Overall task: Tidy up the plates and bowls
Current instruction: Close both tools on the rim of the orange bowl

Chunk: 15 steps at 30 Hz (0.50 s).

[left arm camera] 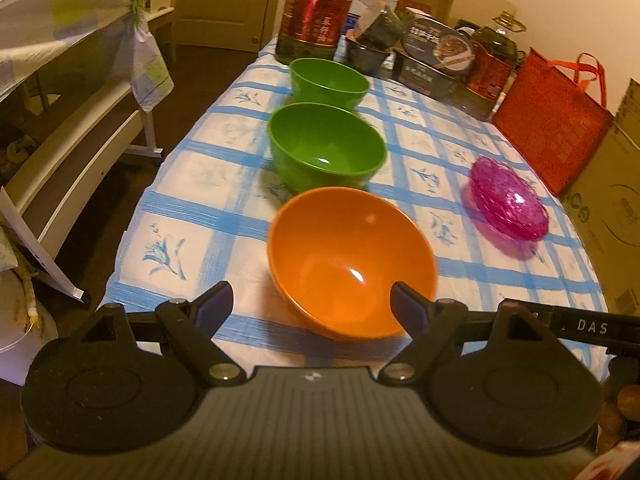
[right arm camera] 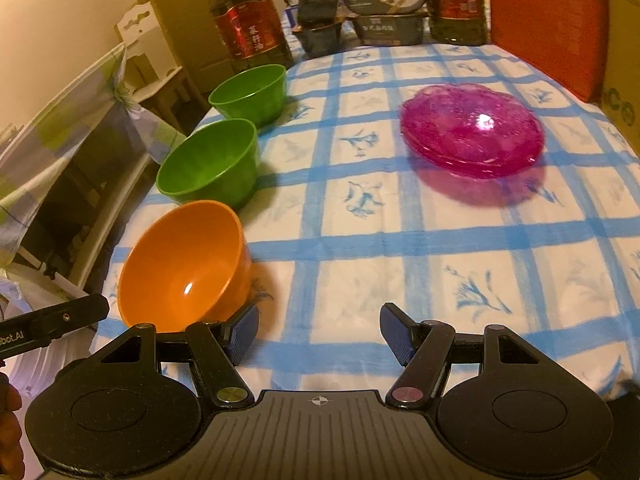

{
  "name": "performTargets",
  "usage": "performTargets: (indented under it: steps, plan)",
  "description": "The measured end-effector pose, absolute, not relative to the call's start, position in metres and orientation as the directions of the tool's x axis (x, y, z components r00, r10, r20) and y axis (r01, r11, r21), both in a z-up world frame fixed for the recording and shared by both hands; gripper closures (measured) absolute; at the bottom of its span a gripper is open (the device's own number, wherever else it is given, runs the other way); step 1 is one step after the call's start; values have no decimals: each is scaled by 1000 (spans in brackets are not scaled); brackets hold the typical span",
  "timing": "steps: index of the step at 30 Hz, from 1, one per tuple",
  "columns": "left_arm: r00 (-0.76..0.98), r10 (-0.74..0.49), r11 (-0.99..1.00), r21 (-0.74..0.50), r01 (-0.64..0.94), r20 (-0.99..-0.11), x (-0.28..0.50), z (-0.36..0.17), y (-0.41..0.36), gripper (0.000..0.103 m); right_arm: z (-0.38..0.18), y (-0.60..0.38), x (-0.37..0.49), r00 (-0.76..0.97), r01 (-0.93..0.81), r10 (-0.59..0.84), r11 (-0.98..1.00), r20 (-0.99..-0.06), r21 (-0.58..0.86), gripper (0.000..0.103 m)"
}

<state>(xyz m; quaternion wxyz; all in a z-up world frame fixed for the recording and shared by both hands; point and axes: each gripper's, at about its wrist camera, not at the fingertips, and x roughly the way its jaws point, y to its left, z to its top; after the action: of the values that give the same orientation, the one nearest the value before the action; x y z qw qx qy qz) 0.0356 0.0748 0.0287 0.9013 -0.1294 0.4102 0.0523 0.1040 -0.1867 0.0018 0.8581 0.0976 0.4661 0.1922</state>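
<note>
An orange bowl [left arm camera: 352,260] lies near the table's front edge, tilted. Behind it stand two green bowls, the nearer [left arm camera: 326,146] and the farther [left arm camera: 328,82], in a row. A stack of pink glass plates [left arm camera: 508,198] lies to the right. My left gripper [left arm camera: 312,304] is open; its right finger overlaps the orange bowl's near rim. In the right wrist view the orange bowl [right arm camera: 186,268], green bowls [right arm camera: 210,162] [right arm camera: 250,94] and pink plates [right arm camera: 472,130] show. My right gripper [right arm camera: 318,330] is open and empty over the cloth, just right of the orange bowl.
The table has a blue-checked cloth [right arm camera: 400,240]. Oil bottles [left arm camera: 316,12], food boxes [left arm camera: 436,56] and a red bag [left arm camera: 556,120] line the back and right. A cardboard box [left arm camera: 616,208] stands at the right. A shelf unit [left arm camera: 60,120] stands left of the table.
</note>
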Motion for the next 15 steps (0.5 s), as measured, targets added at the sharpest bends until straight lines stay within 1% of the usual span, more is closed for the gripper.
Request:
performTargets:
  steps: [9, 15]
  plan:
    - [647, 0, 953, -195, -230, -763, 58, 20, 98, 20, -7, -161, 126, 457, -282, 465, 884, -759, 372, 36]
    - [622, -14, 954, -198, -226, -783, 75, 7, 107, 33, -18, -137, 140, 412, -327, 508, 857, -756, 398, 36]
